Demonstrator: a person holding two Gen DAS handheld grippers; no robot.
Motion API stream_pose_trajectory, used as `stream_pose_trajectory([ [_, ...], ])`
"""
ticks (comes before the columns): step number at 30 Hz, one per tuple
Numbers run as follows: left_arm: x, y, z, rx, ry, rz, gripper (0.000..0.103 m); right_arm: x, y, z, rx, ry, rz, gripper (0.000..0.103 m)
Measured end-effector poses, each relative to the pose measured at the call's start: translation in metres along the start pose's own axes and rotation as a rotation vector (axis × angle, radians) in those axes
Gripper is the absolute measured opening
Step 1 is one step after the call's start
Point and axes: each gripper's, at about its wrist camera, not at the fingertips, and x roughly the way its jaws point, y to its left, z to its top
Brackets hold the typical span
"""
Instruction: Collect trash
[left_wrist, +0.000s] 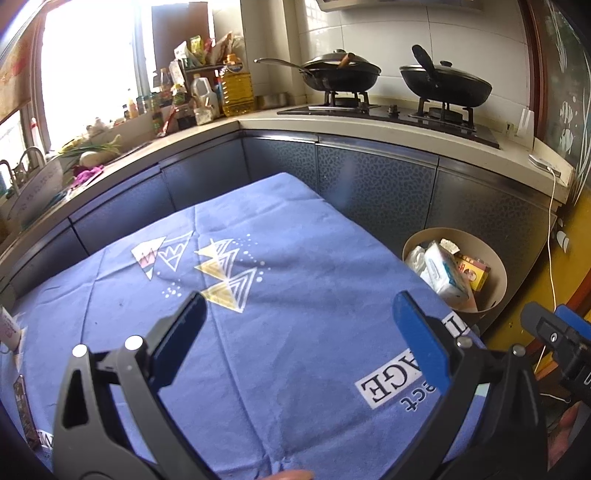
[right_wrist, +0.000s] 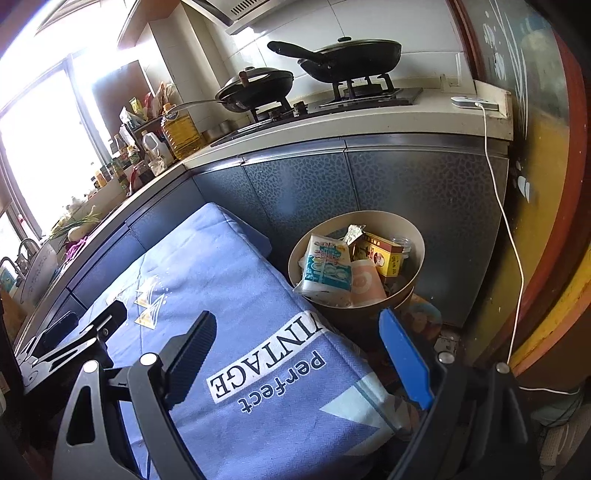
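Note:
A beige round trash bin (left_wrist: 496, 266) (right_wrist: 413, 236) stands on the floor at the table's far right corner. It holds a white tissue pack (right_wrist: 327, 267), a pink cup (right_wrist: 365, 282), a yellow-red box (right_wrist: 382, 254) and other wrappers. My left gripper (left_wrist: 310, 332) is open and empty above the blue tablecloth (left_wrist: 295, 266). My right gripper (right_wrist: 301, 354) is open and empty over the table's right edge, just short of the bin. A dark wrapper (left_wrist: 24, 413) and a white cup (left_wrist: 7, 328) lie at the table's left edge.
Dark kitchen cabinets (left_wrist: 369, 177) wrap the table's far side. The counter carries a stove with two black pans (left_wrist: 340, 72), bottles (left_wrist: 236, 86) and vegetables near a sink (left_wrist: 33, 184). A white cable (right_wrist: 506, 221) hangs down at the right by a yellow wall.

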Motion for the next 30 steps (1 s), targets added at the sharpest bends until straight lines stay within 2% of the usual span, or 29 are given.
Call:
stream_pose_trajectory([
  [30, 0.0054, -0.0095, -0.0066, 0.028, 0.025, -0.006, 0.097, 0.0097, -0.0034, -0.0007, 0.019, 0.04, 0.025, 0.087],
])
